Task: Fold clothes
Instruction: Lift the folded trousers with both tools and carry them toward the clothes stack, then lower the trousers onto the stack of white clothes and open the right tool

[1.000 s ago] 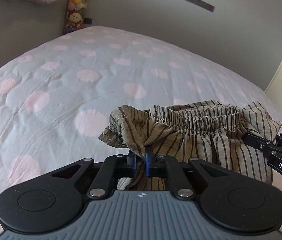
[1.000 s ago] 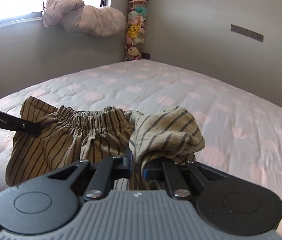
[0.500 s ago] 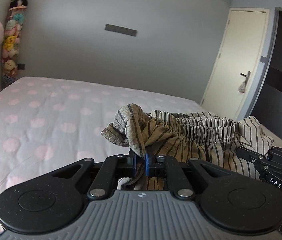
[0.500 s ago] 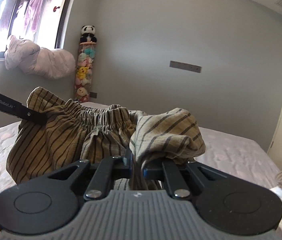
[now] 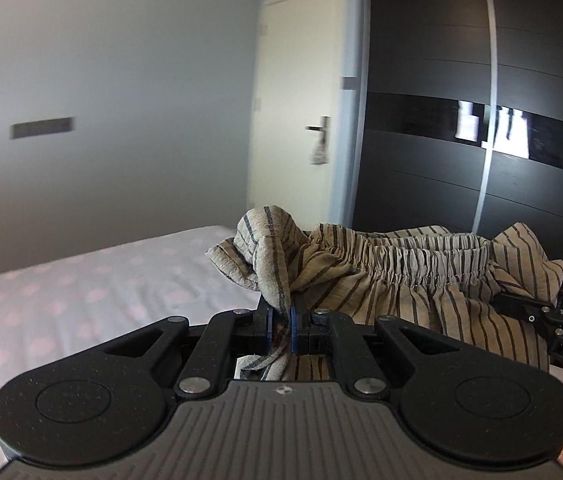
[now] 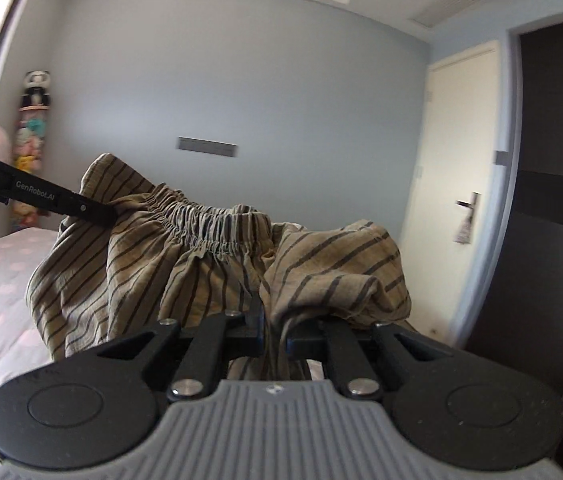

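Tan striped shorts (image 5: 393, 280) with an elastic waistband hang in the air between both grippers, lifted off the bed. My left gripper (image 5: 280, 322) is shut on the cloth at one end of the waistband. My right gripper (image 6: 273, 330) is shut on the cloth at the other end. The shorts (image 6: 209, 256) sag between them, legs hanging down out of sight. The right gripper's fingers also show in the left wrist view (image 5: 529, 312), and the left gripper's fingers show in the right wrist view (image 6: 61, 202).
The bed (image 5: 61, 300), with a grey cover and pink dots, lies below and to the left. A white door (image 5: 301, 120) and a dark wardrobe (image 5: 481, 100) stand ahead to the right. A column of plush toys (image 6: 33, 140) stands in the far corner.
Both grippers have risen and tilted up with the shorts, so the views now look at the walls, door and wardrobe instead of down at the bed. The grips are unchanged.
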`<action>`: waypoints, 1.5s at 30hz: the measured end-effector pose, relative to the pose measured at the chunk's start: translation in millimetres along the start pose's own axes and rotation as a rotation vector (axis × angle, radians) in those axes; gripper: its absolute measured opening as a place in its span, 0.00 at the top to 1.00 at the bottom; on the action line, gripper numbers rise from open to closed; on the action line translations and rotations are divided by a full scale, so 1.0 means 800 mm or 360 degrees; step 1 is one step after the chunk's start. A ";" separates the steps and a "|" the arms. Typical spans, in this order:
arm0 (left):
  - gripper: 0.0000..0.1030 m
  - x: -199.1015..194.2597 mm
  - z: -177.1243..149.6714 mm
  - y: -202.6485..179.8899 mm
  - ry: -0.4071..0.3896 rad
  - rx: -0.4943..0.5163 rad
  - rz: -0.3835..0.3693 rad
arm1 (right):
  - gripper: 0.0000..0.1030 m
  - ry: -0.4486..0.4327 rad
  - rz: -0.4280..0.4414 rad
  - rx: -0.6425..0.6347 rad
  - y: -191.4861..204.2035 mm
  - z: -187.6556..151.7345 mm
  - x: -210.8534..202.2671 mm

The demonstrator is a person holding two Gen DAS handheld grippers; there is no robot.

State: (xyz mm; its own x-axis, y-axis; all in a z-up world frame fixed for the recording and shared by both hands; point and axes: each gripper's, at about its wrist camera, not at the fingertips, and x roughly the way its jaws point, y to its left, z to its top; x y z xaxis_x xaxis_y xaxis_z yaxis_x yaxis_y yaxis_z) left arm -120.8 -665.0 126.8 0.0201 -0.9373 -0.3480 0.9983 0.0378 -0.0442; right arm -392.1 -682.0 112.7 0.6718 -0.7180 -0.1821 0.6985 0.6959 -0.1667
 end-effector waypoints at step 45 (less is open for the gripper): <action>0.81 0.395 0.030 -0.087 0.0279 0.0143 -0.0108 | 0.39 0.0471 -0.0775 0.0481 -0.245 -0.121 0.103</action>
State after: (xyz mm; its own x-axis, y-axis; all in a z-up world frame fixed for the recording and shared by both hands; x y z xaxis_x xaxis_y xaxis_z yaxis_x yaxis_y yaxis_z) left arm -182.8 -972.0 42.3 -0.0495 -0.8618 -0.5048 0.9980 -0.0620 0.0079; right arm -498.0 -876.1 36.7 0.1939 -0.8859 -0.4215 0.9740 0.2252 -0.0252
